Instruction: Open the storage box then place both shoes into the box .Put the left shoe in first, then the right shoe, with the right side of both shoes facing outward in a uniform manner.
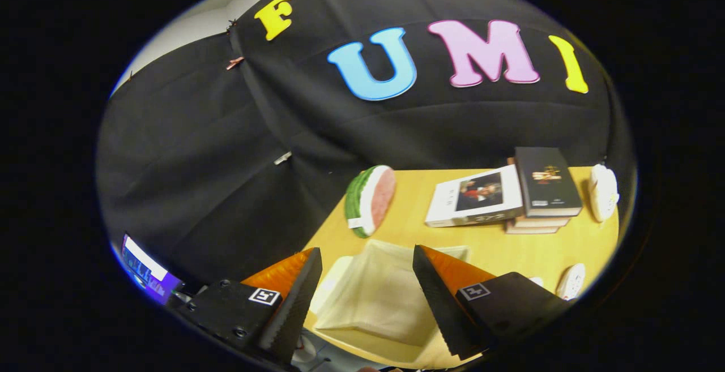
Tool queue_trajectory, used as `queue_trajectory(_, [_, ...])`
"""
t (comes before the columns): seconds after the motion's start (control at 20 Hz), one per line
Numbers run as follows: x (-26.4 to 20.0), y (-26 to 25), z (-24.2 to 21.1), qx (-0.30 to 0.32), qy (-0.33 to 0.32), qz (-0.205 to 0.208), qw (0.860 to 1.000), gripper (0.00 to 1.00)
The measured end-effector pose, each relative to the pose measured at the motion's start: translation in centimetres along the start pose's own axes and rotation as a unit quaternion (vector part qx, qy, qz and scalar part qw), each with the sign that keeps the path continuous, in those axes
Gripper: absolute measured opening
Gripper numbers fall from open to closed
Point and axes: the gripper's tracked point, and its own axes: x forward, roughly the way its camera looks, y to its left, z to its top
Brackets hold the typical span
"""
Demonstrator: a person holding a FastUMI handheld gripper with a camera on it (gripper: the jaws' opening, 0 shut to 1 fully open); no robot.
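Note:
A pale, translucent storage box (376, 304) lies on the wooden table (510, 247), below and between my fingers, its lid flat on top. My gripper (366, 252) hovers over it, open, with nothing between the fingers. One white shoe (603, 191) rests at the table's far right, just past the books. A second white shoe (571, 281) shows partly beside my right finger, its lower part hidden.
A toy watermelon slice (371, 199) stands just beyond the box near the table's far left corner. A stack of books (510, 196) lies beyond the right finger. Black cloth walls the booth behind. A lit screen (144, 270) sits off the table beside my left finger.

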Motion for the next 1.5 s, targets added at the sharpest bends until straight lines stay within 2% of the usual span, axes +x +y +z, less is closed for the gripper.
queue_trajectory(0.15, [-2.5, -6.0, -0.3, -0.011, -0.003, -0.059, 0.998, 0.98])
queue_trajectory(0.35, [-4.4, -12.3, -2.4, 0.001, 0.004, -0.114, 0.993, 0.98])
queue_trajectory(0.6, [-6.2, -18.4, -6.6, 0.023, 0.034, -0.165, 0.986, 0.98])
queue_trajectory(0.8, [-6.8, -23.6, -12.1, 0.008, 0.097, -0.199, 0.975, 0.98])
queue_trajectory(1.05, [-7.0, -26.6, -20.4, -0.014, 0.204, -0.203, 0.958, 0.99])
queue_trajectory(1.2, [-6.2, -26.7, -24.3, 0.009, 0.241, -0.196, 0.951, 0.99])
queue_trajectory(1.35, [-5.6, -28.1, -26.4, 0.011, 0.262, -0.203, 0.943, 0.99])
queue_trajectory(1.5, [-4.4, -28.5, -27.0, 0.032, 0.262, -0.200, 0.944, 0.99])
